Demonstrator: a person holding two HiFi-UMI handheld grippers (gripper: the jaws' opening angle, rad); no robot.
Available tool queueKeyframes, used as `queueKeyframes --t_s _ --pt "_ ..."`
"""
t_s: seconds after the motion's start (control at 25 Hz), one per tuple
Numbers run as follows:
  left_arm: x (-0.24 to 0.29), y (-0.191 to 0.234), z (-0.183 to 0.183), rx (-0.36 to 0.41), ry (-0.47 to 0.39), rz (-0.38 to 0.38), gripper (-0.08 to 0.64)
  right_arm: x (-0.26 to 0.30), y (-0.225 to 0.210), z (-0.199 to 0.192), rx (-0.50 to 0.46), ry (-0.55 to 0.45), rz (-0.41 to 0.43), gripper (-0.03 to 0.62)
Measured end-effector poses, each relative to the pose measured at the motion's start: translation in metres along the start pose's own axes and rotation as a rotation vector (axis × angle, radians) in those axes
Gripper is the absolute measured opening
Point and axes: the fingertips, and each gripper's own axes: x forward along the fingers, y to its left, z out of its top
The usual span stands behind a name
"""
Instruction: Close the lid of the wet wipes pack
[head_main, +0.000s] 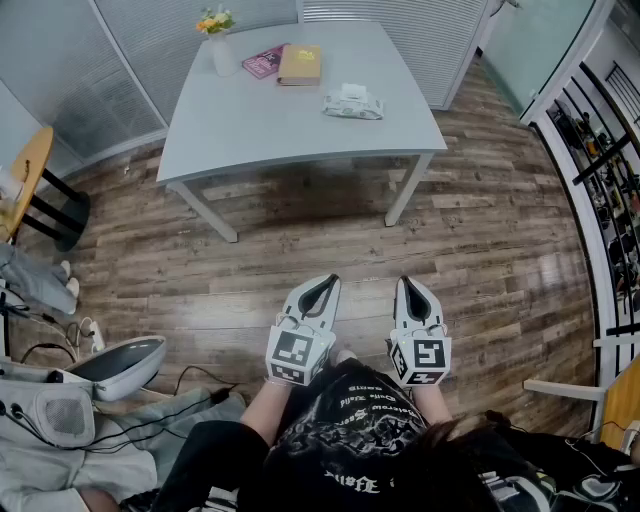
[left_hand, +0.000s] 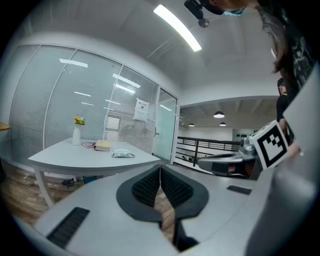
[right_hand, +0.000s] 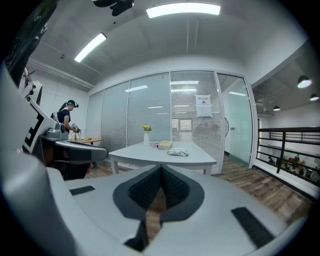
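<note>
Fingers, left gripper: black ribbed pads pressed flat together, nothing caught between them; white shell, tips aimed slightly downward.
Fingers, right gripper: matching black ribbed pads fully closed on each other, empty; held side by side with the left gripper, with a gap between the two.
Rear of grippers: black-and-white square-patterned marker cube on the left one and a second on the right, both close against the holder's black shirt with white print.
Below the tips: brown wood-plank floor, stretching from the holder to the table.
Ahead: pale grey rectangular table on white legs, well apart from both grippers.
Task object: soft white plastic wet wipes pack, lying flat on the table's right half, far from both sets of fingers and untouched; white lid apparently raised, though too small at this range to be sure.
Behind the pack: tan hardback book, pink booklet just to its left.
Far left corner: white vase with yellow-orange flowers, upright.
</note>
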Motion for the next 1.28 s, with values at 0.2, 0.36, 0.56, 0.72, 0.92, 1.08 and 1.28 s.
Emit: queueKeyframes --t_s 0.2,0.36,0.56,0.72,0.92,1.08,1.28 --pt "0.003 0.008 -0.004 0.013 0.01 -0.009 0.009 0.012 0.012 -0.003 -0.016 0.023 0.018 -0.002" --pt "0.006 0.02 -0.002 0.025 0.006 -0.023 0.009 0.023 0.019 -0.002 -0.013 0.023 0.011 -0.002" --pt "0.012 0.045 0.003 0.006 -0.006 -0.023 0.009 0.04 0.018 0.011 0.017 -0.016 -0.013 -0.002" --pt "0.016 0.062 0.004 -0.001 -0.009 -0.041 0.009 0.054 0.023 0.014 0.02 -0.018 -0.039 -0.002" --pt "0.025 0.085 0.008 0.029 -0.014 -0.073 0.009 0.075 0.03 0.02 0.029 -0.035 -0.076 -0.002" --pt "0.03 0.104 0.013 0.03 -0.016 -0.079 0.009 0.088 0.039 0.023 0.021 -0.037 -0.091 -0.002" --pt "0.036 0.115 0.01 0.031 0.003 -0.074 0.009 0.09 0.033 0.011 0.044 -0.007 -0.124 -0.002"
